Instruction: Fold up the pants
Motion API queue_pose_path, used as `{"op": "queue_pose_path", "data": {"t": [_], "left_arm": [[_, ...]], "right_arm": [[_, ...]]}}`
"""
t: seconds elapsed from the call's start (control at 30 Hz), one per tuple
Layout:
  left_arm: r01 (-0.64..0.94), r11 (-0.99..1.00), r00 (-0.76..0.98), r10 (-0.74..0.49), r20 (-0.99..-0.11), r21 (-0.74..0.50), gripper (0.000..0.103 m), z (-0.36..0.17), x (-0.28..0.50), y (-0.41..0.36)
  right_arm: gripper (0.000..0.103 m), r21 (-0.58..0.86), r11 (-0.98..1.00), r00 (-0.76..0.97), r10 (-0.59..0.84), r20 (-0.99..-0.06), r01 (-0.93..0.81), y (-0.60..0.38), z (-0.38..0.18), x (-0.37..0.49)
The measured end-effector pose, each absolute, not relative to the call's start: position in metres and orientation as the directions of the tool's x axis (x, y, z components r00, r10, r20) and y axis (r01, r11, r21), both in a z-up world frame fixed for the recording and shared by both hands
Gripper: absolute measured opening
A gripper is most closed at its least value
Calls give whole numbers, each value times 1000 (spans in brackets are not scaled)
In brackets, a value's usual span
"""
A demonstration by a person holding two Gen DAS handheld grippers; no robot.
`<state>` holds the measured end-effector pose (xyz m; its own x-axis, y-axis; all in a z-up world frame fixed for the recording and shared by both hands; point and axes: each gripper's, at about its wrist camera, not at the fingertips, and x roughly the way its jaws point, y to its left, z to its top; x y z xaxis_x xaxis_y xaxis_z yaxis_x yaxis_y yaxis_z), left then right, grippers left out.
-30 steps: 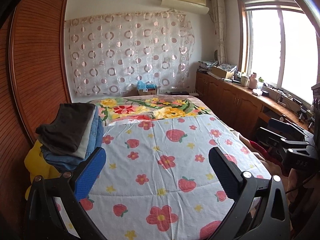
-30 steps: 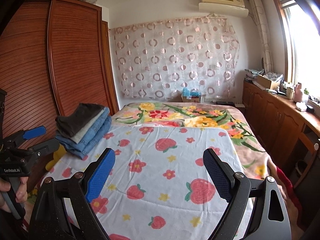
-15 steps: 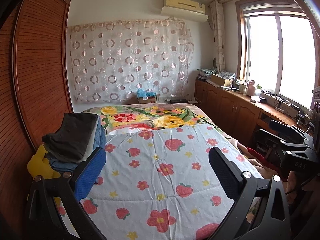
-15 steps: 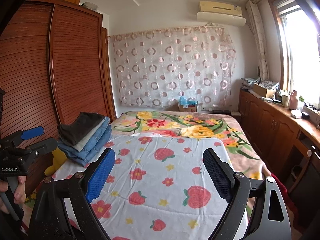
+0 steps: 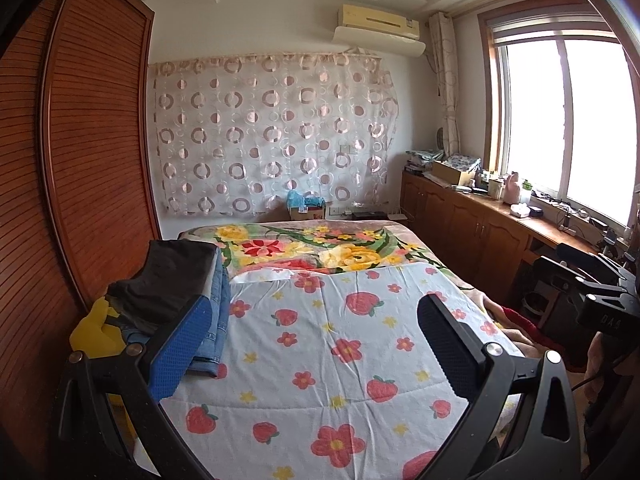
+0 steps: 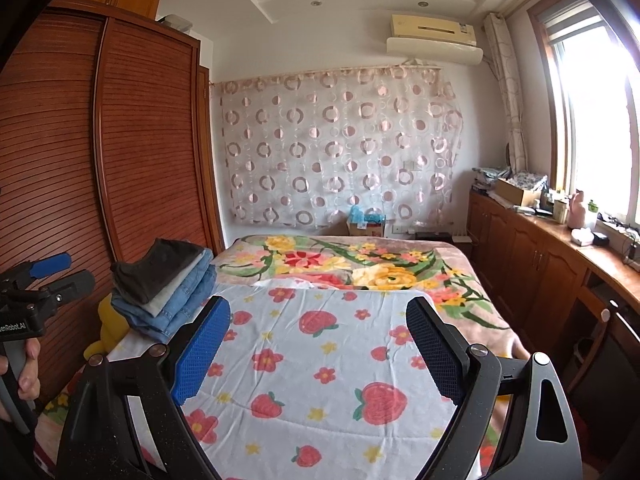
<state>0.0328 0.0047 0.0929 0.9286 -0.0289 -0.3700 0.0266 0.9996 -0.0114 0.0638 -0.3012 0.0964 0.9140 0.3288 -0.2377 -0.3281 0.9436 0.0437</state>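
Both pairs of jaws stand wide with nothing between them: the left gripper [image 5: 312, 344] and the right gripper [image 6: 316, 356] hover over the strawberry quilt [image 6: 320, 364], probably because no garment is laid out yet. The pants [image 6: 168, 292] sit folded in a pile at the quilt's left edge, dark pair on top, beside the wardrobe [image 6: 152, 140]. Only the right wrist view shows the hand [image 6: 20, 376] gripping the left handle; only the left view shows the pile's side hidden behind its blue pad.
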Motion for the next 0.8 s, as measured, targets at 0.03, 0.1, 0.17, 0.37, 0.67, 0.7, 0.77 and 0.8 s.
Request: {"op": "queue_pose_path", "data": {"t": [0.03,0.1,0.17,0.37,0.67,0.7,0.77,0.8], "left_arm": [[21,1000,929,-24,-370,-11,103,93,32,7],[15,1000,929,-19,-370,-13,103,93,33,9],[9,1000,928,-13,-372,-13,103,92,33,11],[7,1000,928,-12,-372,-16,103,91,33,13],[6,1000,928,-11,-372,-15,103,91,34,14],[6,1000,928,-11,-371,-14,103,91,34,14],[6,1000,928,-10,-372,-13,103,91,34,15],[6,1000,928,-11,-371,-14,103,91,34,14]], "right_arm": [[91,44,944,915,327,-237,-326,-301,96,64],[91,45,945,916,325,-235,-323,-300,95,66],[91,47,945,916,326,-236,-324,-299,94,67],[91,42,945,916,325,-234,-325,-299,94,67],[91,40,942,913,332,-236,-332,-299,93,68],[91,40,942,913,332,-236,-332,-300,94,67],[91,41,942,913,333,-236,-333,-300,94,67],[91,40,942,913,332,-236,-332,-300,94,67]]}}
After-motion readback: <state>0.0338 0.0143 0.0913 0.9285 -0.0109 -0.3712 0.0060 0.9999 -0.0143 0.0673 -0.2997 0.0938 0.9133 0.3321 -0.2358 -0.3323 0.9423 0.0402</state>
